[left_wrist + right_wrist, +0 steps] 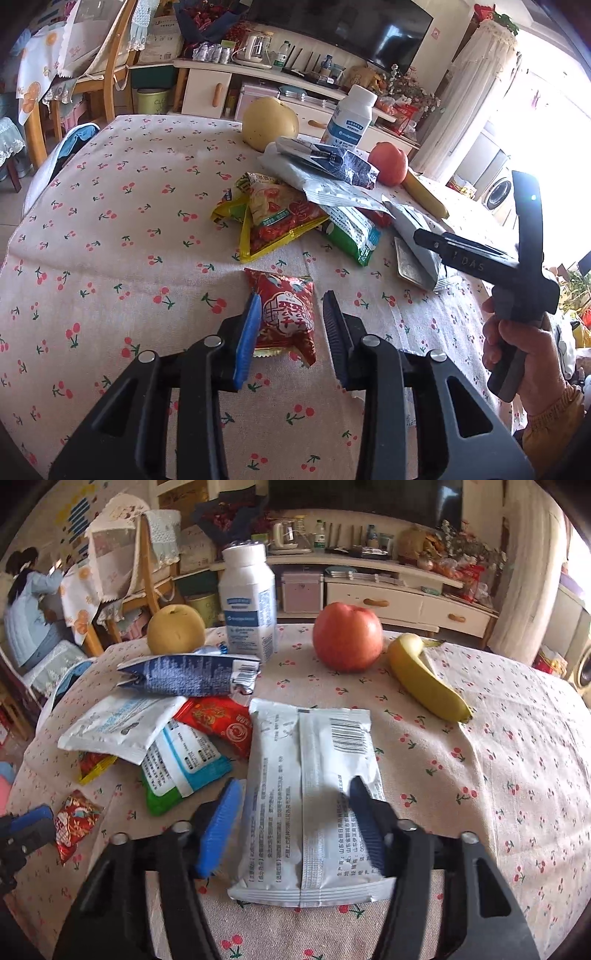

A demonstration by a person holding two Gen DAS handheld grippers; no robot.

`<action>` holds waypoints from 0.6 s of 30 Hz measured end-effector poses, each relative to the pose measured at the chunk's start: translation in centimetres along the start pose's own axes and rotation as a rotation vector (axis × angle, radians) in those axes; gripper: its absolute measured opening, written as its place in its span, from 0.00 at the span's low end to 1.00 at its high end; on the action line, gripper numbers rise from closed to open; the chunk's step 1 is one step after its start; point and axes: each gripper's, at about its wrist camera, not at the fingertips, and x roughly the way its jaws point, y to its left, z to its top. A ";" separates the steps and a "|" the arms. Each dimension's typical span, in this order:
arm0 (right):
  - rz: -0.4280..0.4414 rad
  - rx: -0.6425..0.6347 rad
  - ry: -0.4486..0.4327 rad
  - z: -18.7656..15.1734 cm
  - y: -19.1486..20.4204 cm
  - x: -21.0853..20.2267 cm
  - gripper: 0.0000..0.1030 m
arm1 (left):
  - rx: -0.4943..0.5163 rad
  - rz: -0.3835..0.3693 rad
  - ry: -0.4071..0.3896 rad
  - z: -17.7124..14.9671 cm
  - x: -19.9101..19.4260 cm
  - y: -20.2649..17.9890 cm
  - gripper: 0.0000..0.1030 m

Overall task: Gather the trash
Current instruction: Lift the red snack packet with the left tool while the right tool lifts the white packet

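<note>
One silver packet (310,805) lengthwise between claw tips.

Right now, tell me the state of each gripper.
Left gripper: open, straddling the small red snack packet, not visibly clamped.
Right gripper: open wide over the silver-white pouch, not gripping it.

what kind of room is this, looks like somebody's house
Most likely a home living and dining room: a table under a cherry-print tablecloth strewn with fruit and snack wrappers, a television above a cream cabinet, and a wooden chair behind.
</note>
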 end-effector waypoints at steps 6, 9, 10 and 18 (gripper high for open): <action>0.032 0.056 0.049 0.0 -0.7 1.0 0.93 | 0.057 0.006 0.061 -0.8 0.6 0.1 0.46; -0.030 -0.023 0.053 -0.2 0.1 1.9 0.95 | 0.074 0.043 0.079 -1.1 1.1 0.1 0.62; -0.042 -0.049 0.066 -0.2 0.4 2.3 0.97 | 0.090 0.052 0.069 -1.1 1.2 -0.1 0.63; 0.025 0.037 0.103 0.4 -1.4 3.7 0.94 | 0.247 0.182 0.067 -1.2 2.7 -2.6 0.44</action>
